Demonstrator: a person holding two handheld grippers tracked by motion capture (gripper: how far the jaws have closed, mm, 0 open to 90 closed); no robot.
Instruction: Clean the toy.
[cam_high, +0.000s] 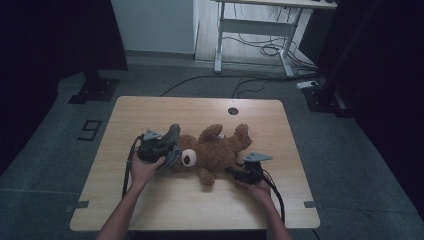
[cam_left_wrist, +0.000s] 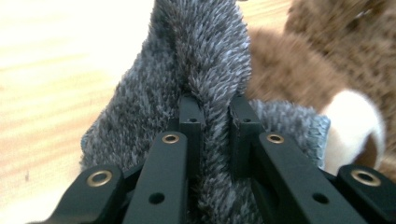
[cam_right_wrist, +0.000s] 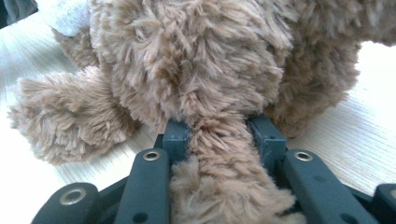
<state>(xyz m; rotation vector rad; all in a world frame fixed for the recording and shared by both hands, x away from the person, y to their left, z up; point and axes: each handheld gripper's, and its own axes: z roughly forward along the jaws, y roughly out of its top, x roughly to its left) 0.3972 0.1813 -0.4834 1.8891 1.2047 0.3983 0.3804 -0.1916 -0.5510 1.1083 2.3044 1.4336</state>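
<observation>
**Both grippers clamped on plush at the middle of the counter**

A dim room with a grey floor surrounds a pale, wood-grained rectangular counter (cam_high: 150, 200); beyond its far edge stands a white-framed desk (cam_high: 255, 27) with loose cables beneath it.

A brown, shaggy plush teddy bear (cam_high: 217, 150) lies on its back at the middle of the counter, its cream muzzle with a dark nose turned toward the person's left and its limbs spread toward the far edge and the near edge.

Just beside the bear's head, on the side away from its body, the left gripper (cam_high: 167, 147) holds a grey, fuzzy plush cloth piece (cam_high: 172, 140). In the left gripper view the two black jaws stand narrow, pinching a fold of the grey pile (cam_left_wrist: 205, 70) between them, with the rest of the grey piece bunched around the jaws and the bear's brown fur and cream patch just behind it. The grey piece touches the bear's head.

On the opposite side of the bear, near its lower body, the right gripper (cam_high: 239, 172) is closed tight on a strand of the bear's brown fur. In the right gripper view a limb-like tuft (cam_right_wrist: 217, 154) runs between the jaws, which press on it from both sides, while the bear's bulk rises directly behind and another paw rests on the counter beside it.
</observation>
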